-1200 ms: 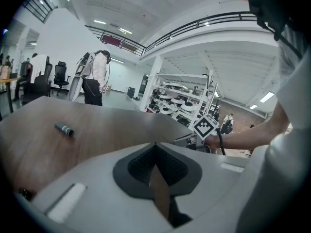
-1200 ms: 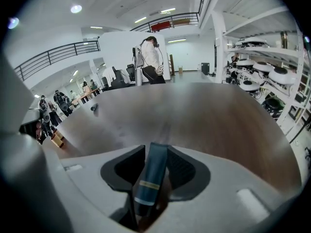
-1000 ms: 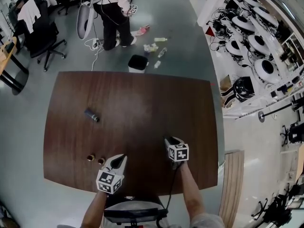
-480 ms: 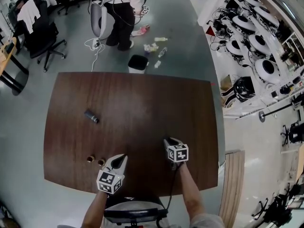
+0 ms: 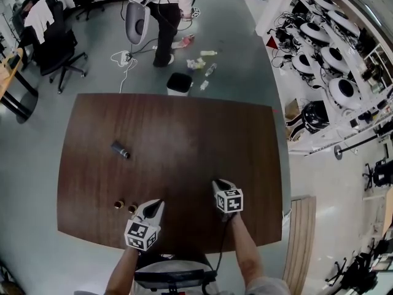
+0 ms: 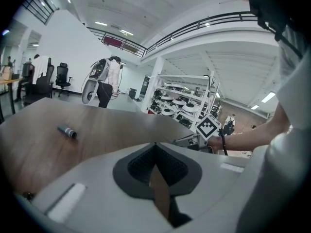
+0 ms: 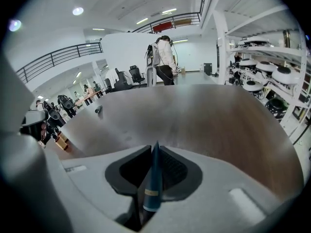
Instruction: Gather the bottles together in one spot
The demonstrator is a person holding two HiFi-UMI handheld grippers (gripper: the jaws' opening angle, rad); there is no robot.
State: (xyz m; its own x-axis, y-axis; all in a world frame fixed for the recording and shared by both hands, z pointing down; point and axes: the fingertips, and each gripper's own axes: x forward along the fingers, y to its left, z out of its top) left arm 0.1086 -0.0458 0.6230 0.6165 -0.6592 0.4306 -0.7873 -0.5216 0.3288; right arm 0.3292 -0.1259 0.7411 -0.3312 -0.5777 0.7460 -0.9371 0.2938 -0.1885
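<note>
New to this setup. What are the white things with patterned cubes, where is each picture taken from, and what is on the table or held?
No robot: a person holds a hand-worked claw in each hand; the patterned cubes belong to them. The head view, from a camera on the person's head, looks down on the left claw and right claw. Each gripper view comes from a camera riding on that claw, looking along its jaws. On the brown table lie a dark bottle on its side and two small brown bottles near the left claw. The left claw's jaws are together, empty. The right claw's have just been closing on a slim blue thing with a pale label, probably another bottle.
</note>
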